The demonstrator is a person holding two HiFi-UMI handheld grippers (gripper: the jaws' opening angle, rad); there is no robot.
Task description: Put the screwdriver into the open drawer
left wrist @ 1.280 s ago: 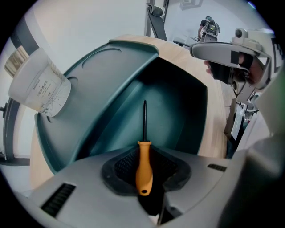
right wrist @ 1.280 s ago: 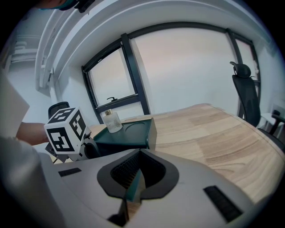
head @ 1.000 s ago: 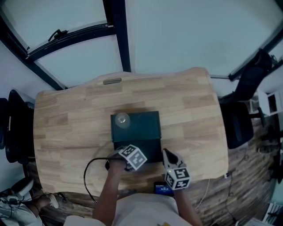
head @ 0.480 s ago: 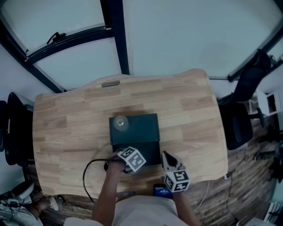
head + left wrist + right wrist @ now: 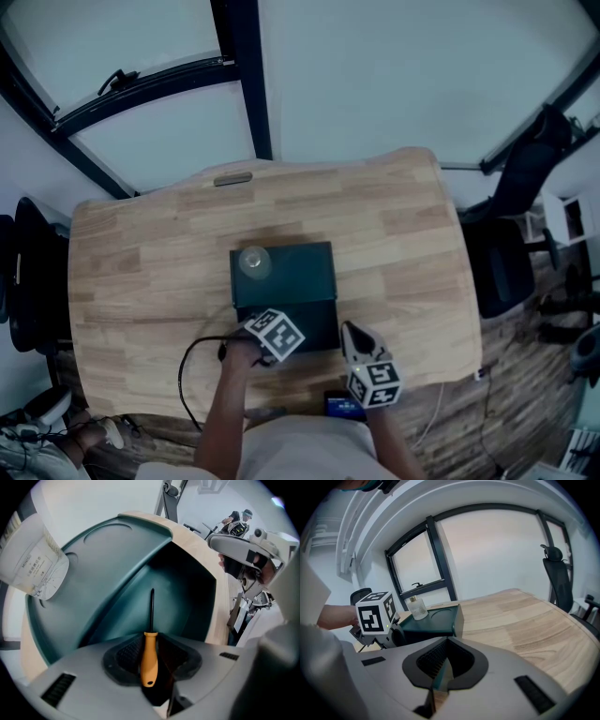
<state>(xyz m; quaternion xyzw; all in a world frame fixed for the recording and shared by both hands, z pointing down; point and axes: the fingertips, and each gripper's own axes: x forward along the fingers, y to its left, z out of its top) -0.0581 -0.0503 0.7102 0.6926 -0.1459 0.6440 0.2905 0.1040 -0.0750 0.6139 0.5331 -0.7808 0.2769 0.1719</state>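
Gripping the screwdriver (image 5: 149, 656), left tool (image 5: 151, 639) points it into the drawer (image 5: 185, 590); right tool (image 5: 442, 662) closed.

The box (image 5: 295, 272) stands mid-table (image 5: 403, 244), toward the near edge, with a bottle (image 5: 252, 262) on its top's far-left corner and the open drawer (image 5: 183, 597) on its near side. The left gripper (image 5: 150, 644) sits before the drawer with the screwdriver (image 5: 149, 656) between its jaws, shaft pointing in. The right gripper (image 5: 354, 336) is just right of it, and a chair (image 5: 506, 262) stands off the table's right end.
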